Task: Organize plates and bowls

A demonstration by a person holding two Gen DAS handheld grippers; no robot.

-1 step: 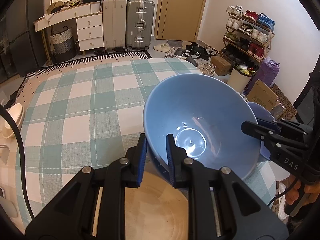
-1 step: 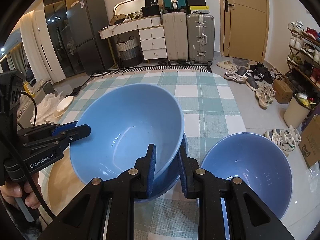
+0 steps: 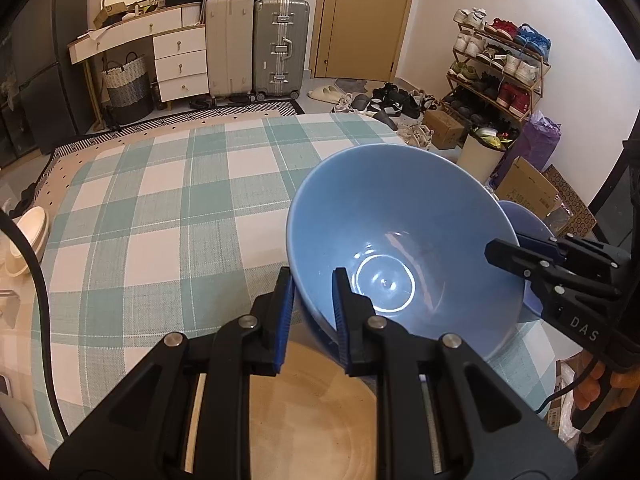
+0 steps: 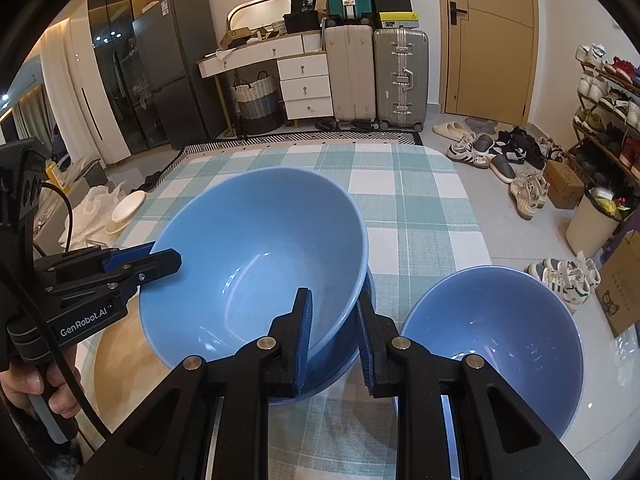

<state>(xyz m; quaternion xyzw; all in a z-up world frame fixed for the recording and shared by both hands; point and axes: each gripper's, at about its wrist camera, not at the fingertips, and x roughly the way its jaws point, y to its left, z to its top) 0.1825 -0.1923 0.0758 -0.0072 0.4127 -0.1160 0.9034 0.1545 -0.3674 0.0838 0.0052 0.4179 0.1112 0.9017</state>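
— What are your two grippers doing?

— Your left gripper (image 3: 310, 312) is clamped on the near rim of the big blue bowl (image 4: 256, 256), one pad inside, one outside. Your right gripper (image 4: 334, 340) pinches the opposite rim the same way, so you hold that bowl from both sides.

— And where does the bowl sit?

— It is tilted and seems nested in another blue bowl (image 4: 340, 364) beneath it, though only a darker edge of that one shows, so you can't be sure. A second blue bowl (image 4: 496, 344) stands just beside, to your right. A pale wooden plate (image 3: 304, 412) lies under your left gripper.

— What's the surface?

— A table with a green-and-white checked cloth (image 3: 160, 220), mostly bare beyond the bowls. A cream dish (image 4: 128, 206) rests off its left edge.

— The room?

— Two suitcases (image 4: 400, 76) against the far wall, a white drawer unit (image 4: 304, 88), a tan door (image 4: 488, 40), and a shoe rack (image 3: 500, 68) with shoes strewn on the floor.
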